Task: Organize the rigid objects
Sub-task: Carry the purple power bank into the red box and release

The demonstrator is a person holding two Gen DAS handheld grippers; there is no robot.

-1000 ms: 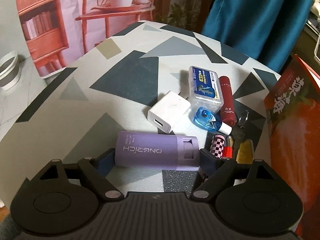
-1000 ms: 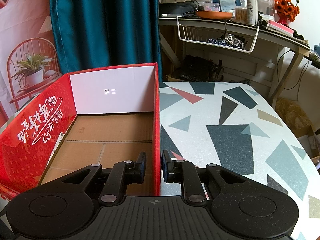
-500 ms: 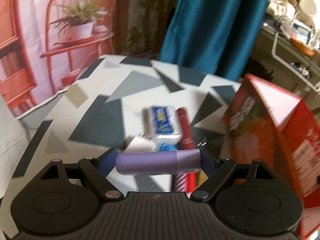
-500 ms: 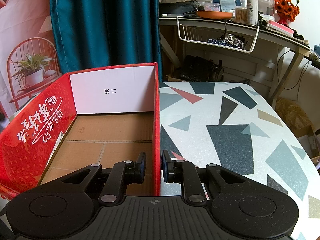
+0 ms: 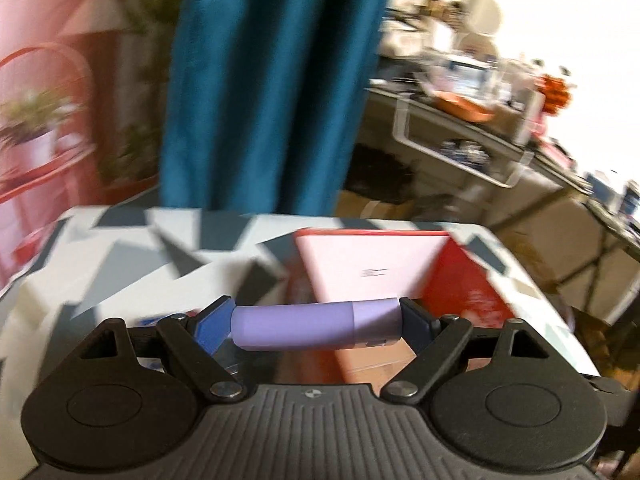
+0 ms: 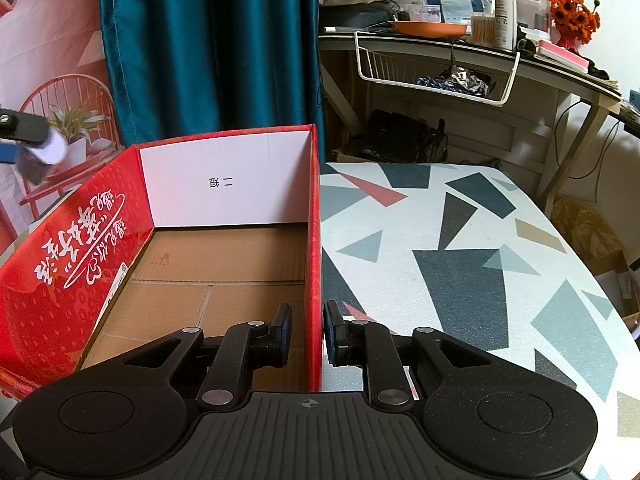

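Left gripper (image 5: 316, 322): fingers spread wide, clamped end to end on a lilac cylinder (image 5: 316, 324) held crosswise, lighter cap end toward the right finger. Cylinder clear of the table, hanging in front of the red cardboard box (image 5: 452, 276); view heavily motion-blurred, so exact position over or short of the box rim not readable. Box open-topped, white inner end panel with small printed marks, brown corrugated floor. Standing on a table (image 6: 460, 272) covered in grey, dark and tan triangles. Right gripper (image 6: 307, 334): fingers nearly together, narrow gap only, straddling the box's near right wall, one finger inside and one outside; contact with the wall itself hard to confirm. Box interior bare in the right wrist view. At far left edge of that view, a blurred dark finger tip with a pale end visible above the box's left wall. Teal curtain (image 6: 208, 48) behind the box; cluttered desk with white wire basket (image 6: 436, 76) beyond the table.
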